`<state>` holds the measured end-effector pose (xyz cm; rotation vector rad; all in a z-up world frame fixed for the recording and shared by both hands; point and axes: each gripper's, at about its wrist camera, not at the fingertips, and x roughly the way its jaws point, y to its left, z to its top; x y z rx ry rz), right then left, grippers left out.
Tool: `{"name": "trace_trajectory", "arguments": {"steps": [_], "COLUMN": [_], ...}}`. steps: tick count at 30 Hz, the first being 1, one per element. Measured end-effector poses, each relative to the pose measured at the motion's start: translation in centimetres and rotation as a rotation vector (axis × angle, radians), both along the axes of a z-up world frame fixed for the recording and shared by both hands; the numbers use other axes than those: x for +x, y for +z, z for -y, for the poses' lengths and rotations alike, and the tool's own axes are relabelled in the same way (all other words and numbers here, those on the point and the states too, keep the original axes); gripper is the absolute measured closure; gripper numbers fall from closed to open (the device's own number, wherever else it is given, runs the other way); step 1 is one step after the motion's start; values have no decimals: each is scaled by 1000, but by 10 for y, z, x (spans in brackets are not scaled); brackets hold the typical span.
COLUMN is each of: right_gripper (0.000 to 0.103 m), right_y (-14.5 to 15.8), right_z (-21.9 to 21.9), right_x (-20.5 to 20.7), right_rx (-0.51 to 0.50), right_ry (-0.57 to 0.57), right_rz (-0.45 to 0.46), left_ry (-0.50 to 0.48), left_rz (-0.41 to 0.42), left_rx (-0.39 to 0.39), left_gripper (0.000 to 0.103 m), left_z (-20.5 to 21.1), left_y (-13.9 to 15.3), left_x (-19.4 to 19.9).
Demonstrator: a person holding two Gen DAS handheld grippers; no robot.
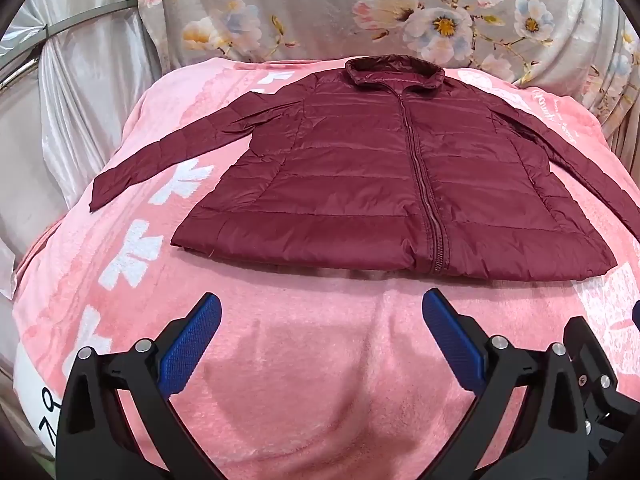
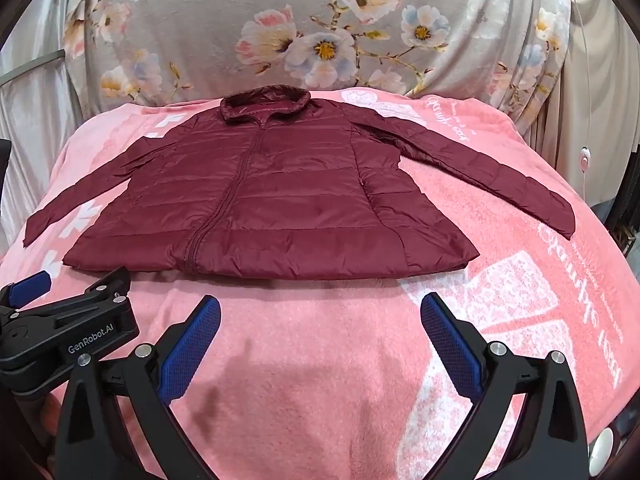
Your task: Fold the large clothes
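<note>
I count one jacket [image 1: 384,184], dark red and quilted, lying flat and face up on one pink blanket [image 1: 304,360]. Its zip [image 1: 420,184] is closed along the front, and its collar [image 1: 394,70] points away from me toward one flowered curtain [image 1: 360,12] behind the blanket. Both of its two sleeves are spread outward: the left sleeve [image 1: 160,160] runs out over the white markings on the blanket, and the right sleeve [image 2: 488,172] reaches toward the blanket's right edge. The hem lies nearest to me, just ahead of both tools.

I have two tools in view. My left hand-held gripper [image 1: 320,320] hovers over bare pink blanket short of the hem, its two blue pads [image 1: 188,344] spread wide, holding nothing. My right hand-held gripper [image 2: 320,320] sits in the same manner over the blanket, its two blue pads [image 2: 452,344] also spread wide and empty. In the right wrist view the left tool shows at the lower left edge, just beside the right one, near the jacket's left hem corner. Neither tool touches the jacket.
</note>
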<state>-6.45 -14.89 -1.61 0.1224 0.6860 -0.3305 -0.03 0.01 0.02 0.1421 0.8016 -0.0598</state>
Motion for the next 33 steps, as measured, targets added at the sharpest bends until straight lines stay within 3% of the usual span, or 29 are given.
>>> {"name": "trace_trajectory", "arguments": {"steps": [33], "right_gripper": [5], "right_y": [4], "right_z": [-8], "right_x": [-2], "right_rx": [-15], "right_ry": [19], "right_rz": [3], "left_ry": [-1], "left_rz": [-2], "left_rx": [-2], "left_gripper": [5], "left_z": [0], "left_y": [0], "left_x": [1]}}
